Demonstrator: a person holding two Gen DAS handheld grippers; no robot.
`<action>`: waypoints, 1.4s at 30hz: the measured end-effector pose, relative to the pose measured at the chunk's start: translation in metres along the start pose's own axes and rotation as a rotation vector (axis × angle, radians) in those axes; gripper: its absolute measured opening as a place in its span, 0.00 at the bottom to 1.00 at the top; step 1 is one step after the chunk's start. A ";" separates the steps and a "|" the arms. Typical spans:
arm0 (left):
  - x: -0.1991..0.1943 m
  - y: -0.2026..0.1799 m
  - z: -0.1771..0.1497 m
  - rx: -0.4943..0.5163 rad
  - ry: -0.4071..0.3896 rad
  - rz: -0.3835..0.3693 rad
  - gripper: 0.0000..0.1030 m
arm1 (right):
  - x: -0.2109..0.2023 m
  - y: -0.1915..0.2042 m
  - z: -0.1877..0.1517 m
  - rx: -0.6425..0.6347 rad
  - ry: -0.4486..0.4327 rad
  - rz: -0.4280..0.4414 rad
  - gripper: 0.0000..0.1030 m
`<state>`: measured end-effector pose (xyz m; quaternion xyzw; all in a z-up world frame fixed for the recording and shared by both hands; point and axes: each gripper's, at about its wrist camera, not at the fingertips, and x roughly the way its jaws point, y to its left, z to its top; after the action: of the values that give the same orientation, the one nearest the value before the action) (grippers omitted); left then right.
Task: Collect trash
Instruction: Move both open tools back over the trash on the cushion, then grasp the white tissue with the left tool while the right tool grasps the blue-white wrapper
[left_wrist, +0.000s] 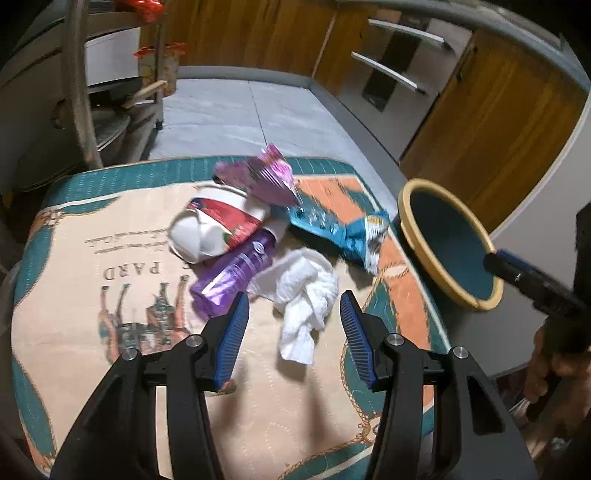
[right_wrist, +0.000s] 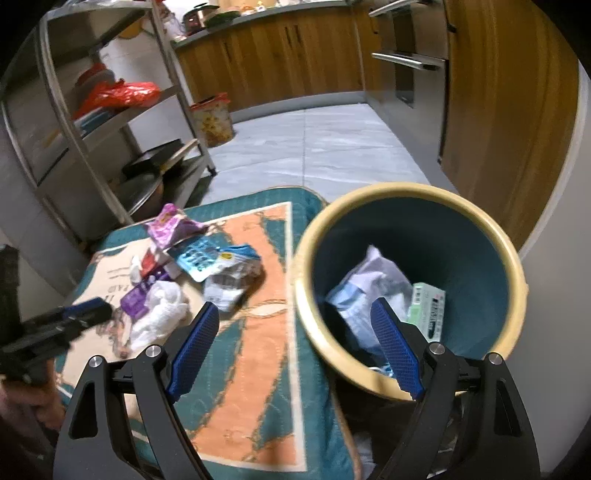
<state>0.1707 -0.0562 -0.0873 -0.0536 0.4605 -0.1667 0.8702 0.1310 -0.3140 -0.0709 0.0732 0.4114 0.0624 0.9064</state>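
The left gripper (left_wrist: 293, 317) hovers over the patterned cloth (left_wrist: 110, 236) with its fingers spread around a crumpled white tissue (left_wrist: 303, 295), pads clear of it. Beside the tissue lie a purple bottle (left_wrist: 236, 269), a paper cup (left_wrist: 218, 225) and wrappers. The right gripper (right_wrist: 295, 332) is spread wide and empty above the bin (right_wrist: 369, 365), which holds discarded packaging.

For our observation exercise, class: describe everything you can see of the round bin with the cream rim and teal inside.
The round bin has a thick cream rim and a dark teal inner wall, and looks like plastic. It stands at the edge of the patterned mat, tilted toward the camera. Inside lie crumpled white and pale blue paper and a small green-and-white printed box. The right gripper hangs open over its near rim, not touching it.
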 end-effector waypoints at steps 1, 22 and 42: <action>0.005 -0.002 0.000 0.017 0.006 0.008 0.50 | 0.002 0.002 0.000 -0.003 0.003 0.002 0.82; 0.030 -0.002 -0.008 -0.009 0.080 -0.032 0.06 | 0.032 0.036 0.001 -0.074 0.058 0.057 0.82; 0.024 0.022 -0.038 -0.055 0.187 -0.001 0.05 | 0.110 0.065 0.020 -0.107 0.126 0.068 0.59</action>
<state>0.1572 -0.0417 -0.1325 -0.0617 0.5443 -0.1587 0.8214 0.2150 -0.2328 -0.1267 0.0346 0.4609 0.1193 0.8787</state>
